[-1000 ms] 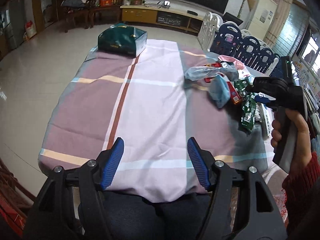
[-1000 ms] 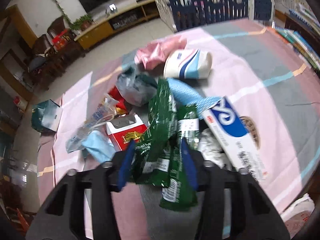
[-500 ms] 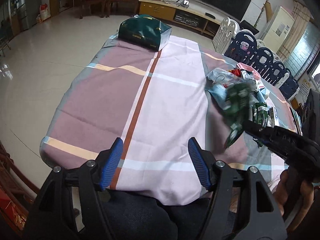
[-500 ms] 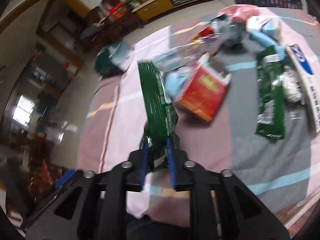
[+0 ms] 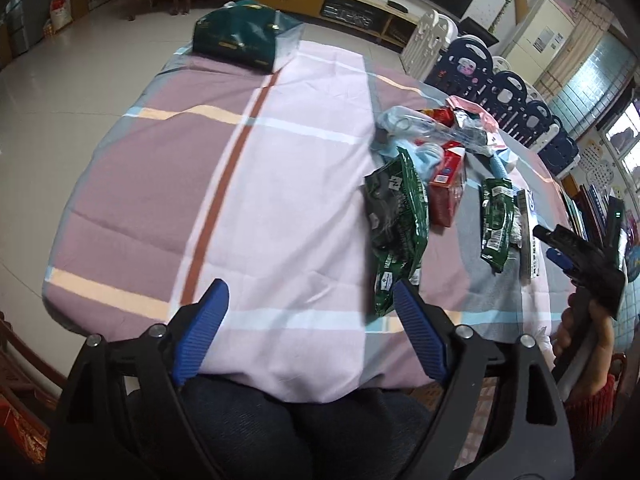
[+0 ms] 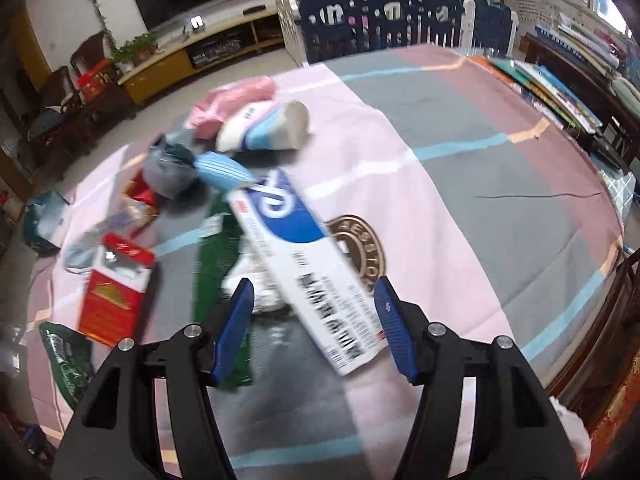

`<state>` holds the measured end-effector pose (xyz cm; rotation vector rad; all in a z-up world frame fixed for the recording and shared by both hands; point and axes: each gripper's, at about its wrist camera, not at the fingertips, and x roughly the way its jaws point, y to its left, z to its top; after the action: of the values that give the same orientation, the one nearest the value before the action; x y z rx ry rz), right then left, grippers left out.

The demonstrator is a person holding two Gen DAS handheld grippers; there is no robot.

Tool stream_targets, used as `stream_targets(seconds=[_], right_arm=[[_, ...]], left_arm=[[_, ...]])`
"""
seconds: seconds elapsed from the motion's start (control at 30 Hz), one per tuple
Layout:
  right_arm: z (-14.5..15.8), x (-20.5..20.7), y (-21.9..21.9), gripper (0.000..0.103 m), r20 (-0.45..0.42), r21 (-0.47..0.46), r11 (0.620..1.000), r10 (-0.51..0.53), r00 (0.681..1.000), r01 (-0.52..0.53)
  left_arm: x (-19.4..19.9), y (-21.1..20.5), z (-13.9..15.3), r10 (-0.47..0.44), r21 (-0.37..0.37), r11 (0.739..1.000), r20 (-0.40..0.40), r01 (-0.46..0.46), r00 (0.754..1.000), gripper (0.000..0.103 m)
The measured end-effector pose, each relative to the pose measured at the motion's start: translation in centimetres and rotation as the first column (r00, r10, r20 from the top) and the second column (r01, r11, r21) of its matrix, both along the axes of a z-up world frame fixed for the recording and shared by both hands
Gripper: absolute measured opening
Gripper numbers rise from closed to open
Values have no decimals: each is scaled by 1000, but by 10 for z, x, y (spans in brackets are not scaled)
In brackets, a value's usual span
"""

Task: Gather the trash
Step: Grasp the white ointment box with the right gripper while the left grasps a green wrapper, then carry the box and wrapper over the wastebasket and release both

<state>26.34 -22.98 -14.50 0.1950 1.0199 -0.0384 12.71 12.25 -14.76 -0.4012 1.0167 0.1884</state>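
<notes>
**Trash pile on striped cloth, both tongs spread and empty**

Writing first. Long white-and-blue box (image 6: 308, 268) lies between the spread fingers of the right gripper (image 6: 314, 326); it carries a large blue looped logo and rows of dark characters, too blurred to read. Round brown emblem (image 6: 362, 250) printed on the tablecloth (image 5: 280, 184) beside the box shows partial letters, roughly "AEST…", rest hidden. Red carton (image 6: 114, 286) has gold markings, unreadable. Paper cup (image 6: 266, 128), white with blue bands, lies on its side; small print on it is illegible.

Count, left wrist view: two green wrappers, a large crumpled one (image 5: 398, 220) near the table's near edge and a narrower one (image 5: 496, 224) to its right, with the red carton between them. One pink bag (image 6: 230, 104) at the far end of the pile, one light-blue cloth (image 6: 222, 170), one dark green bag (image 5: 240, 42) well apart at the far table end.

Left gripper (image 5: 316, 334) hangs over the near table edge, jaws wide apart, nothing in them. Right gripper likewise wide open, gripping nothing.
</notes>
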Motion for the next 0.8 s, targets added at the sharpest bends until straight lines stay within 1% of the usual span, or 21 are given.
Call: stream_targets(seconds=[0.1, 0.13, 0.17, 0.23, 0.3, 0.37, 0.4, 0.43, 0.53, 0.6, 0.63, 0.67, 0.7, 0.73, 0.77, 0.8], right_arm=[[-19, 8, -7, 61, -32, 43, 999, 21, 999, -19], [-21, 8, -5, 59, -36, 46, 998, 32, 999, -30], [-22, 7, -1, 55, -33, 44, 998, 44, 998, -43], [-18, -3, 8, 50, -21, 31, 997, 76, 997, -75], [-13, -18, 21, 48, -17, 48, 992, 116, 993, -115], [-7, -37, 29, 47, -16, 59, 988, 141, 990, -139], [-4, -48, 29, 46, -11, 78, 986, 151, 989, -149], [-2, -58, 30, 45, -6, 98, 983, 159, 987, -158], [6, -83, 36, 43, 7, 136, 974, 185, 983, -184], [11, -99, 38, 40, 15, 163, 968, 193, 981, -193], [13, -105, 38, 40, 16, 174, 966, 192, 981, -192], [15, -110, 38, 39, 19, 179, 966, 188, 982, -189], [18, -117, 38, 37, 27, 180, 966, 185, 982, -187], [20, -121, 40, 24, 35, 177, 966, 186, 982, -190], [22, -126, 41, 20, 38, 174, 965, 190, 981, -194], [22, -126, 43, 18, 35, 168, 967, 191, 981, -194]], left_arm=[[18, -13, -1, -33, -18, 999, -4, 33, 999, 87], [27, -19, -3, -48, -28, 998, -11, 48, 999, 87], [33, -23, -5, -59, -36, 998, -15, 58, 998, 87], [48, -35, -9, -80, -45, 996, -27, 79, 996, 87], [61, -46, -14, -99, -42, 994, -44, 97, 994, 87], [73, -56, -20, -107, -8, 994, -67, 106, 992, 87], [77, -59, -22, -104, 7, 994, -77, 105, 992, 84], [81, -61, -24, -102, 17, 994, -83, 104, 991, 77], [89, -63, -33, -109, 7, 994, -119, 110, 987, 66], [90, -63, -38, -112, -6, 994, -131, 112, 985, 61], [90, -64, -41, -122, -14, 992, -135, 122, 983, 48], [89, -65, -44, -137, -25, 991, -147, 135, 980, 43], [89, -65, -44, -140, -28, 990, -146, 138, 979, 42], [86, -65, -43, -140, -23, 990, -138, 138, 981, 37], [84, -65, -41, -142, -20, 990, -131, 141, 981, 35], [80, -65, -37, -144, -22, 990, -119, 143, 982, 34]])
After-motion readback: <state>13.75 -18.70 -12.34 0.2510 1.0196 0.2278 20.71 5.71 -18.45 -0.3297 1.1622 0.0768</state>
